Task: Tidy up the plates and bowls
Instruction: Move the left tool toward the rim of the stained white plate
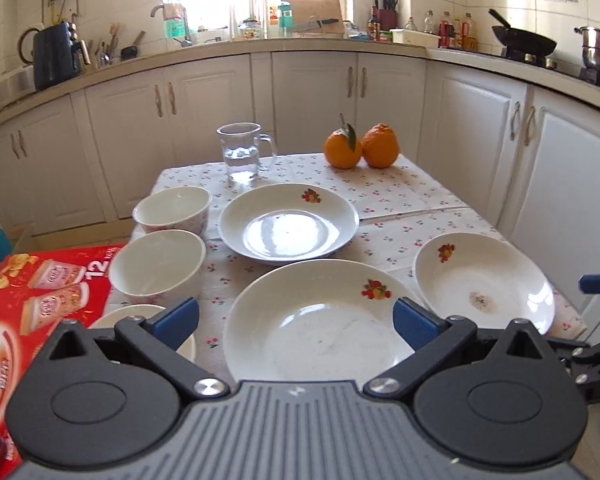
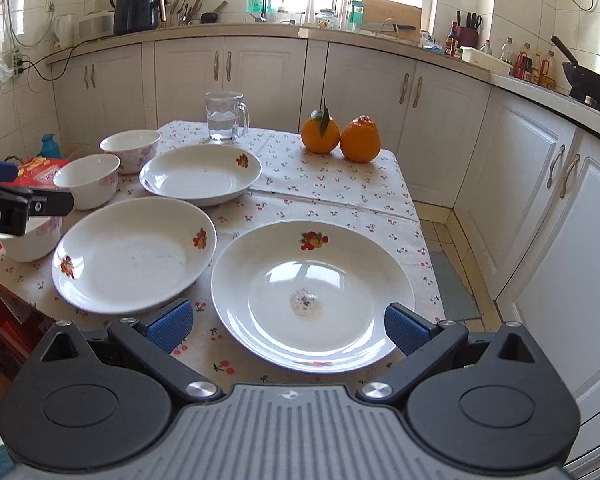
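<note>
Red box [image 1: 40, 292]: we see it left of the middle plate, off the table edge.
Bowls: we count three in a column left of the middle plate, the far bowl [image 2: 130, 150], the second bowl [image 2: 87, 186] and the near bowl [image 2: 30, 240].
Left gripper [image 1: 296, 322]: our fingers are spread wide, hovering over the middle plate [image 1: 320, 320], holding nothing.
Far plate [image 2: 200, 174]: behind the middle plate, near the glass mug [image 2: 224, 116].
Right gripper [image 2: 288, 326]: fingers spread apart above the stained plate [image 2: 312, 292], which sits just right of the middle plate.
Oranges [image 2: 340, 138]: two, touching, far right behind the middle plate.
</note>
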`<state>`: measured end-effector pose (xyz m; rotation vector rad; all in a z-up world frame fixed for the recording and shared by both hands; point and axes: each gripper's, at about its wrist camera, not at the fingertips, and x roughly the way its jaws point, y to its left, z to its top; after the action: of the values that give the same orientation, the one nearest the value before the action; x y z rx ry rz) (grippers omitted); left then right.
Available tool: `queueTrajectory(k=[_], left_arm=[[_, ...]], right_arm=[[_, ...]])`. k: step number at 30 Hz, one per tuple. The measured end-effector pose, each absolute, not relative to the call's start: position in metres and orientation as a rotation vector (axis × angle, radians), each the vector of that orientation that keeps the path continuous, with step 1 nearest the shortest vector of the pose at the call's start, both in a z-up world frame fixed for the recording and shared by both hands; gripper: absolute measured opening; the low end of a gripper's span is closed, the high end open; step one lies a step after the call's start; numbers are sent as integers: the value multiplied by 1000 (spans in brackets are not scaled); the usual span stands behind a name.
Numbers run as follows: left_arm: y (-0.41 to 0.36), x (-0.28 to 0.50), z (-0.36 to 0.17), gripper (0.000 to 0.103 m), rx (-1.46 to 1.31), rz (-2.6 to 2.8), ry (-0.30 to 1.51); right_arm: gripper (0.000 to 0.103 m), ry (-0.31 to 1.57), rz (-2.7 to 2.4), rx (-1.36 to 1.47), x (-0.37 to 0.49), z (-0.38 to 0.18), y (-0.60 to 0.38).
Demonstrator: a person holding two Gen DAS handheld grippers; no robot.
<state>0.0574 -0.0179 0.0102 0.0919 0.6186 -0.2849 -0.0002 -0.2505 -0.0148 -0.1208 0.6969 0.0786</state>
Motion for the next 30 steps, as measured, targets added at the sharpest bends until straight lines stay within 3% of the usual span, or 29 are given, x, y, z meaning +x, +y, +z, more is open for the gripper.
queueTrajectory(k=[15,30], left_arm=[[-52,96,1,102,122,-373,681],[-97,135,-5,102,201,-491,724]], right_arm=[[103,838,75,-48,28,-75,-288],[103,824,219,-72,41,-84,-302]])
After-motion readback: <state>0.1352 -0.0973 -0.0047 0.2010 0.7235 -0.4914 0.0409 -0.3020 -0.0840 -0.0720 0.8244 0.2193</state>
